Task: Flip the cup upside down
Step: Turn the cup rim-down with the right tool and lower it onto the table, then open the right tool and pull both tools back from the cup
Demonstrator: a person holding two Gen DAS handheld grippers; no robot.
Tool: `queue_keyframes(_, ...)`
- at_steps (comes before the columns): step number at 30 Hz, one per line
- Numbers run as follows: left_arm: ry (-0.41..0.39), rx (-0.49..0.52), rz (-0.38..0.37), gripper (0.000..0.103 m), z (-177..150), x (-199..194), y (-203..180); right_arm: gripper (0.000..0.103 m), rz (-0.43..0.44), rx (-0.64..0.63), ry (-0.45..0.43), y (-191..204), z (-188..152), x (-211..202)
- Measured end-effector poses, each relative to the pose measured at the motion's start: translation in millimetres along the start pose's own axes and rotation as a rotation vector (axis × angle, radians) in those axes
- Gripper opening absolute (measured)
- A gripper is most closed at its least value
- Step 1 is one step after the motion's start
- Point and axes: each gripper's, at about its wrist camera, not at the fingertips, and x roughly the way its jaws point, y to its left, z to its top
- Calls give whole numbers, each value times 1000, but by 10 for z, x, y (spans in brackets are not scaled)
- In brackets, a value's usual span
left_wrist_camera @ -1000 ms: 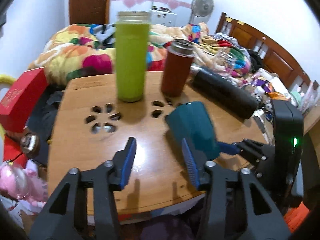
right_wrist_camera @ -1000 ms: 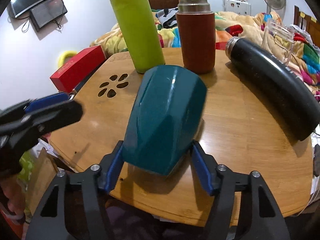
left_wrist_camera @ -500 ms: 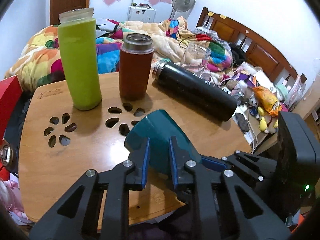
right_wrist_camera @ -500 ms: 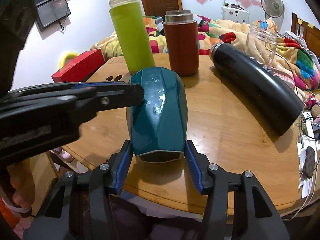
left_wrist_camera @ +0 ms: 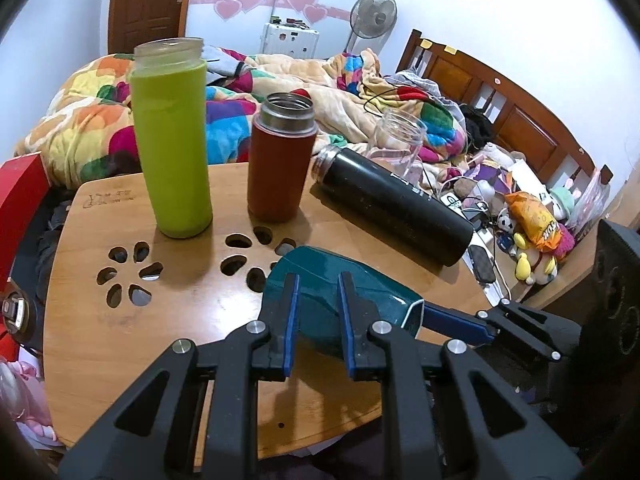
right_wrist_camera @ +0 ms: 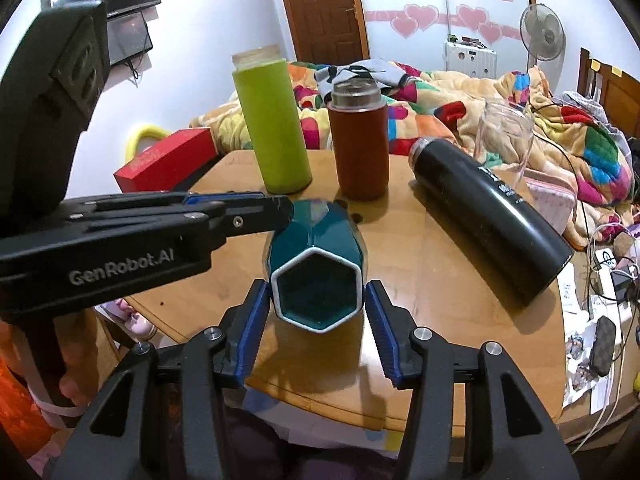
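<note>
A teal faceted cup (right_wrist_camera: 316, 264) with a white hexagonal rim lies on its side above the wooden table (right_wrist_camera: 440, 288), its mouth toward my right wrist camera. It also shows in the left wrist view (left_wrist_camera: 320, 304). My left gripper (left_wrist_camera: 317, 316) is shut on the cup's side and holds it from the left; its fingers (right_wrist_camera: 240, 220) reach across the right wrist view. My right gripper (right_wrist_camera: 316, 320) has its jaws spread, one on each side of the cup's mouth end, with small gaps showing.
A tall green bottle (left_wrist_camera: 172, 140) and a red-brown flask (left_wrist_camera: 280, 160) stand at the table's far side. A black flask (left_wrist_camera: 392, 208) lies on its side at the right, a clear glass (left_wrist_camera: 396, 140) behind it. A red box (right_wrist_camera: 168, 164) sits left.
My left gripper moved in from the left and closed on the cup. The cup tipped so its mouth faces my right gripper, whose jaws have opened off it.
</note>
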Motion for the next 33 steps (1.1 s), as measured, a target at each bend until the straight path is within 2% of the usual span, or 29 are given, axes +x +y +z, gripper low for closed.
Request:
queue_keyframes(10,-22,-33,9,18,77,18,219,43,25,-14,-41,84,191,42)
queue_keyframes(19,-33,-35,19,16,153,114,270,41,24,-38,-52,115,287,185)
queue_keyframes(20,-35,-34,32,16,156,127,274,39,24,-38,-55,113,291,186)
queue_keyframes(22,-34,-41,31,16,162,133,283,23,19,-34,-68,94,311,167)
queue_keyframes(24,-30,-58,17,16,169,127,307,20,44,-17,-61,35,334,165)
queue_keyframes(26,-36,-59,20,16,172,88,309,20,59,-11,-58,13,342,150)
queue_keyframes(30,-73,-48,57,16,202,-120,272,20,27,-15,-60,16,355,40)
queue_keyframes(33,-131,-36,64,16,245,-392,201,23,7,7,-72,-32,418,-114)
